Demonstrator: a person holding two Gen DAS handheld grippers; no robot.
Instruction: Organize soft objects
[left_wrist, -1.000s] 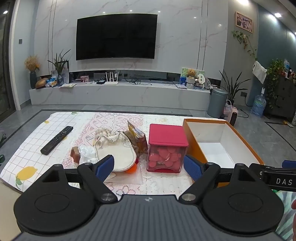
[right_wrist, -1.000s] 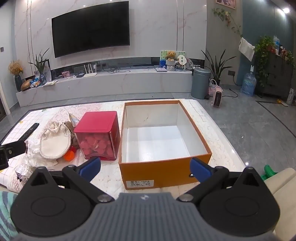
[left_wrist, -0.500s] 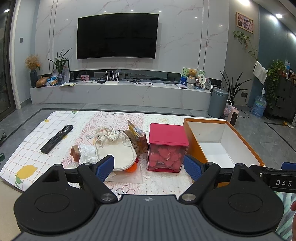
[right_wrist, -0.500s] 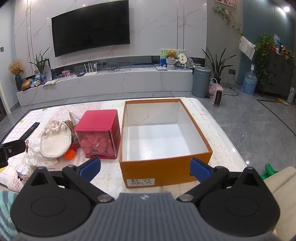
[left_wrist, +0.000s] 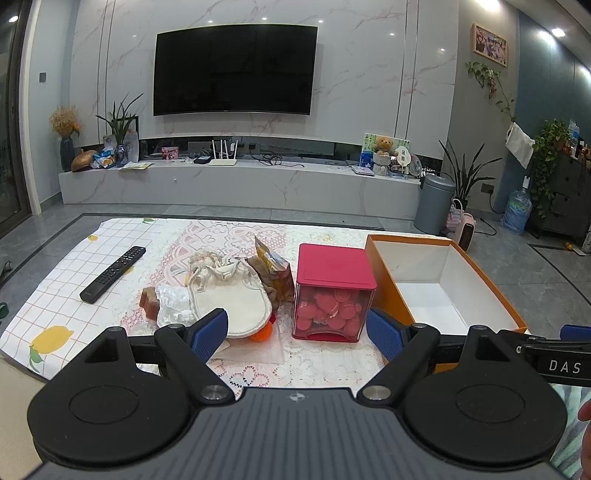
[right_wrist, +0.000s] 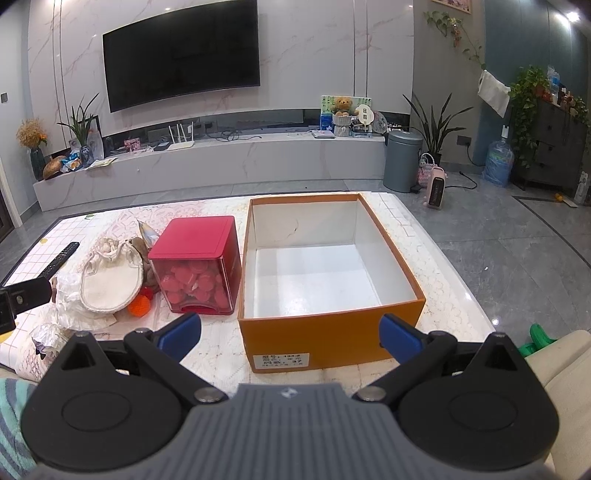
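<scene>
A heap of soft things lies left of centre on the table: a cream drawstring pouch (left_wrist: 225, 299) (right_wrist: 110, 280), crumpled white wrapping (left_wrist: 171, 304), a brown cloth (left_wrist: 264, 277), a snack packet (left_wrist: 271, 258) and an orange knitted ball (left_wrist: 263, 332) (right_wrist: 139, 305). Right of the heap stands a red-lidded clear box (left_wrist: 332, 291) (right_wrist: 197, 264) holding red discs. An orange cardboard box (left_wrist: 439, 284) (right_wrist: 325, 258) with a white inside stands empty at the right. My left gripper (left_wrist: 297, 330) is open, hovering short of the pouch and the red box. My right gripper (right_wrist: 290, 332) is open at the orange box's near wall.
A black remote (left_wrist: 112, 273) lies on the checked cloth at the left. The table's near edge sits just under both grippers. A sofa arm (right_wrist: 554, 369) and a green object (right_wrist: 537, 338) are at the right. A TV wall, a bin (right_wrist: 402, 160) and plants lie beyond.
Both views have shifted slightly; the table's objects sit a little higher in frame. Both grippers stay open and nothing on the table has moved.
</scene>
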